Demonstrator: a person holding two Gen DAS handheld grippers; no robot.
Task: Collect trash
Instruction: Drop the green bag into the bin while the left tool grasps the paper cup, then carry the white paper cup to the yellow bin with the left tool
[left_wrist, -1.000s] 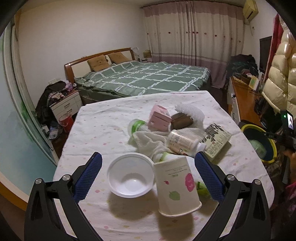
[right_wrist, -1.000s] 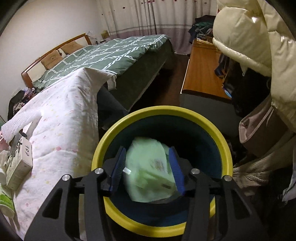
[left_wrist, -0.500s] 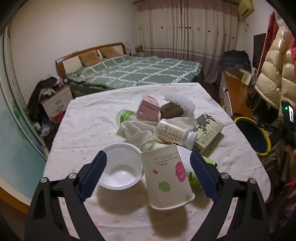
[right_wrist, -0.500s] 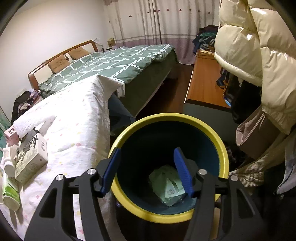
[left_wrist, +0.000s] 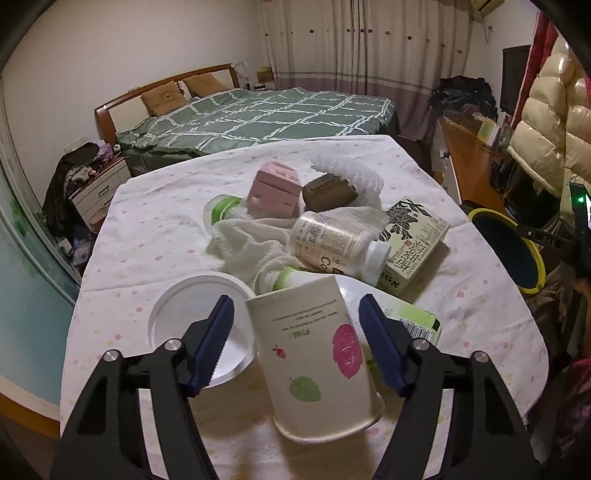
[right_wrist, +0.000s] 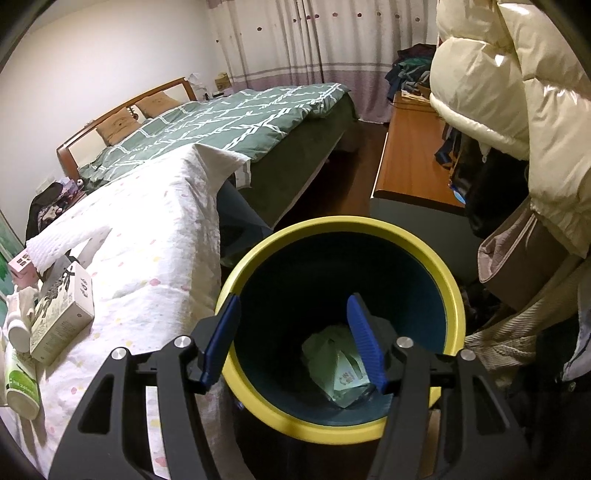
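A white paper cup (left_wrist: 314, 354) with pink and green prints lies tilted on the cloth-covered table (left_wrist: 147, 229), its rim toward me. My left gripper (left_wrist: 299, 343) straddles it and its jaws are closing, with a small gap still showing at the left pad. A white bowl (left_wrist: 184, 314) sits just left of the cup. My right gripper (right_wrist: 295, 339) hangs open and empty over the yellow-rimmed bin (right_wrist: 332, 225). A crumpled green packet (right_wrist: 332, 350) lies at the bin's bottom.
Behind the cup lie a white bottle (left_wrist: 332, 243), a printed carton (left_wrist: 413, 247), a white cloth (left_wrist: 243, 236), a pink box (left_wrist: 273, 188) and a green-capped bottle (left_wrist: 221, 210). The bin (left_wrist: 532, 254) stands off the table's right edge. A padded coat (right_wrist: 517, 92) hangs by the bin.
The left gripper came down and forward over the paper cup and its jaws narrowed around it. The right gripper opened and the green packet fell into the bin.
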